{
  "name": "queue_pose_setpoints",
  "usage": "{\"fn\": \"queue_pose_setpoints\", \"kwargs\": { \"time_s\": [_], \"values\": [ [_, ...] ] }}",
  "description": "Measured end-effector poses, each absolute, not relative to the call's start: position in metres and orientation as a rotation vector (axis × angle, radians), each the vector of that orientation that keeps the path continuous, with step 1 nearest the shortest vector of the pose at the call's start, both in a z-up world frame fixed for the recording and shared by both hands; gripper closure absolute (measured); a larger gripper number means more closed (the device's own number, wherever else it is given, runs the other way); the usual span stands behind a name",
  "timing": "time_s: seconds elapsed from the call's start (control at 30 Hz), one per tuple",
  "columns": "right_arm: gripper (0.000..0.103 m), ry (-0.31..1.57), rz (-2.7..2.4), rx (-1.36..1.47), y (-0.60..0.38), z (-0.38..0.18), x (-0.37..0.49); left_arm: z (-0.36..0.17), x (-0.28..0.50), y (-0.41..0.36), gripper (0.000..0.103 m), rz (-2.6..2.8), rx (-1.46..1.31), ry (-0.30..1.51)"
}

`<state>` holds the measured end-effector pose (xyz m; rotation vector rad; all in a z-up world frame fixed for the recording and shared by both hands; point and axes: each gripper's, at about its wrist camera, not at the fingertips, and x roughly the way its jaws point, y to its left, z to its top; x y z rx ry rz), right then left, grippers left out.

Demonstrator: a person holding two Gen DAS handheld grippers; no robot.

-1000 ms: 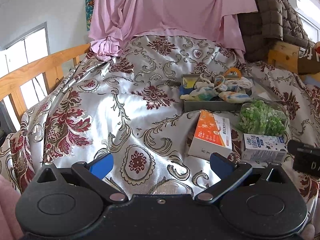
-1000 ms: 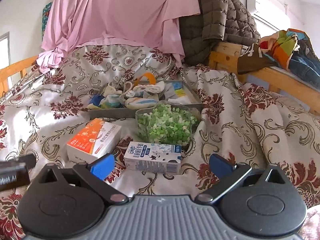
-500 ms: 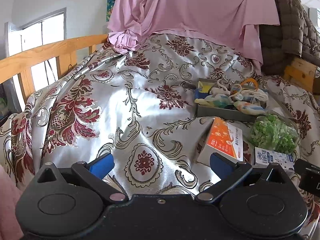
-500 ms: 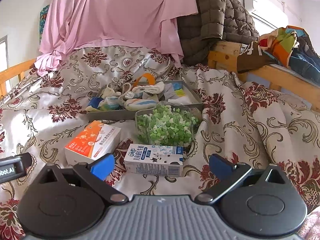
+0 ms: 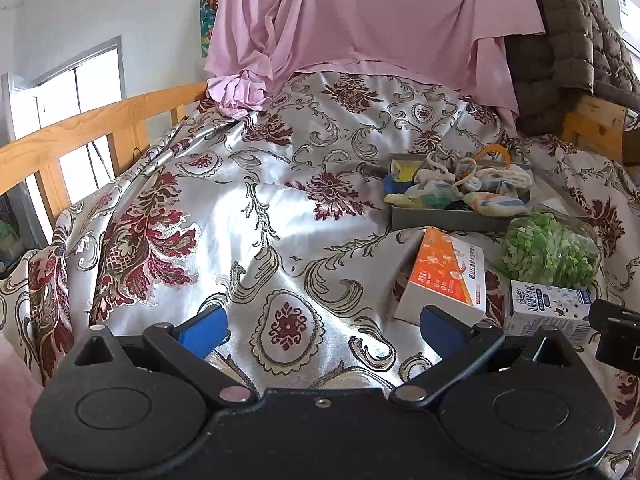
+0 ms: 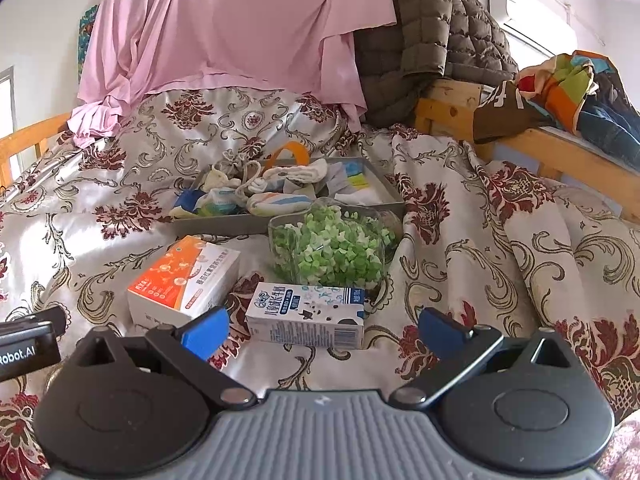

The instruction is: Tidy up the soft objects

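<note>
left tool (image 5: 322, 330) spread, empty | right tool (image 6: 322, 330) spread, empty | socks (image 6: 276, 192) heaped in grey tray (image 6: 224, 225) on bed, behind the boxes | likely light, limp, snag-prone | pinch one mid-body, not its cuff

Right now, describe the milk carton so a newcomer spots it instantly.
On the floral satin bedspread, find the grey tray of socks. In front of it sits a clear container of green bits; the milk carton lies on its side just before that. It's white-blue with cartoon print, unlike the orange-topped box beside it.
</note>
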<state>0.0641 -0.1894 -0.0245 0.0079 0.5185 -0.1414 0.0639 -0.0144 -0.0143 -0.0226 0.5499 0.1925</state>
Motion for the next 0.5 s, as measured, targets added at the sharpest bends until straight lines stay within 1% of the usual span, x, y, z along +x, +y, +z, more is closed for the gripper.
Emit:
{"fn": "queue_pose_setpoints", "kwargs": {
  "time_s": [0.5],
  "values": [
    [0.000,0.524,-0.143,0.010,-0.1901,-0.0247,0.0649,-0.0150,0.0637,-0.0138,0.001,0.194,-0.022,0.552]
  ]
}}
